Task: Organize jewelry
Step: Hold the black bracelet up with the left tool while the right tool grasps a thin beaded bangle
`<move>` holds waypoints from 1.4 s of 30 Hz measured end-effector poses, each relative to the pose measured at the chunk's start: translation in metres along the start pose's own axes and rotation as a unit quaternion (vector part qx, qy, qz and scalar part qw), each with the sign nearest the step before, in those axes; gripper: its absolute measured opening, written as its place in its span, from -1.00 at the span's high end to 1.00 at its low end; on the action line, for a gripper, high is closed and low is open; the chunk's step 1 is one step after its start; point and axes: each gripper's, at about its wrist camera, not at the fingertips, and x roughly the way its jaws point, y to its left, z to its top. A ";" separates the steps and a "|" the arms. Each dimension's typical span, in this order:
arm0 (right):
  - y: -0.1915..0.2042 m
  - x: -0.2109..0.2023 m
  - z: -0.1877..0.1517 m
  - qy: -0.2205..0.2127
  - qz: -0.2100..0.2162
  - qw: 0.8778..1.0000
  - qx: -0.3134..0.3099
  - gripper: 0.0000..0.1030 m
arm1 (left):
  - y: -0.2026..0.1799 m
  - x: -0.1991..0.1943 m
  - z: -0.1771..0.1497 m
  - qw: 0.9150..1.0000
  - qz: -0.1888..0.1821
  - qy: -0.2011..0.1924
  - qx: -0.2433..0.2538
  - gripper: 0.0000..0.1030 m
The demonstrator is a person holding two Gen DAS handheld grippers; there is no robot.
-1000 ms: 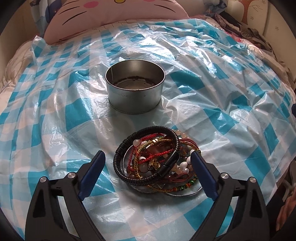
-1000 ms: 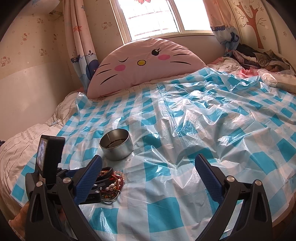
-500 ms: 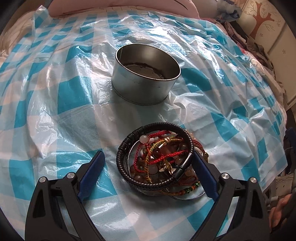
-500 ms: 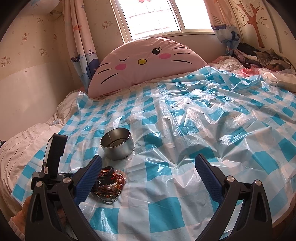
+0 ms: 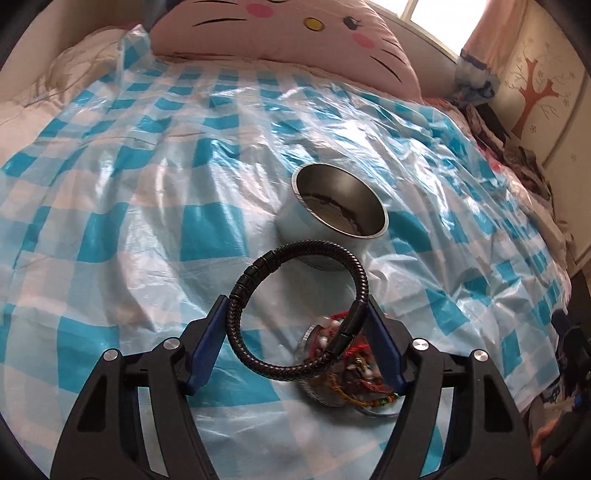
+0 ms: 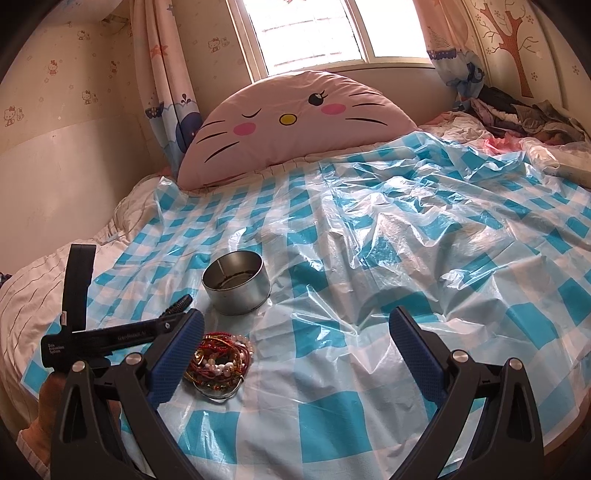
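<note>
Bracelet [image 5: 299, 310] (black, braided) clamped in left hand-held gripper [image 5: 295, 332] — above tin [image 5: 338, 218].

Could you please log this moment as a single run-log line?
left gripper: shut on black braided leather bracelet, lifted | round metal tin: no jewelry inside | pile of beaded bracelets: on sheet | right gripper: open, holding nothing

A child's bedroom at home — a bed [image 6: 74, 266] with cat-face pillow [image 6: 295, 122] at 12 o'clock, cartoon curtains [image 6: 162, 74], window [image 6: 314, 33] behind.
</note>
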 end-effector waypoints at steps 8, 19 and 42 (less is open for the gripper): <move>0.038 0.063 -0.002 0.171 0.192 0.958 -0.124 -0.86 | 0.032 -0.002 0.001 0.998 0.036 -0.010 -0.058 -0.32; 0.033 0.112 -0.006 0.216 0.210 0.936 -0.183 0.16 | 0.020 0.000 0.000 0.999 0.041 -0.007 -0.030 -0.34; 0.046 0.094 0.003 0.187 0.243 0.934 -0.186 0.92 | 0.024 0.003 0.000 0.998 0.042 -0.004 -0.038 -0.34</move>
